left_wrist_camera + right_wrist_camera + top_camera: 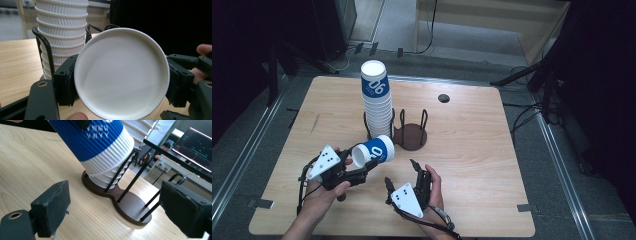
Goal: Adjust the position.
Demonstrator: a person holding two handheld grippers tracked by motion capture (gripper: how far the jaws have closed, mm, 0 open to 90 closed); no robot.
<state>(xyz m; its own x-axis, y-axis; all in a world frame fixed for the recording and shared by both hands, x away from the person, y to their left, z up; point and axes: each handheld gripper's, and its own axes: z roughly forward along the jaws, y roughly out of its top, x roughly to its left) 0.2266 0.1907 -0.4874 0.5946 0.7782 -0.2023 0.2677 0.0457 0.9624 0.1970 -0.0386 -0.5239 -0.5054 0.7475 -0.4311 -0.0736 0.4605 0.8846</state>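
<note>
Blue and white ribbed paper makes up the single cup (373, 152) lying on its side between the jaws of the left gripper (362, 167), which are clenched on it near its open rim. In the left gripper view the cup's white mouth (122, 72) faces the camera, with a black pad (66, 82) pressing it on one side and the other pad on the opposite side. Just beyond this gripper's tips stands a tall stack of cups (377, 97) of the same kind, seated in one ring of a dark wooden cup holder (410, 136) with upright black wire loops; the holder's other ring lies bare beside the stack. The right gripper (401, 172) sits just beside the left one, on the pale wooden table (472, 150), its jaws spread apart with nothing between them. In the right gripper view the held cup (100, 142) hangs ahead of and above those released jaws, with the holder's base (130, 207) on the table ahead between them. A hand (319, 195) grips the left tool from below, and another hand (432, 192) wraps the right one.
</note>
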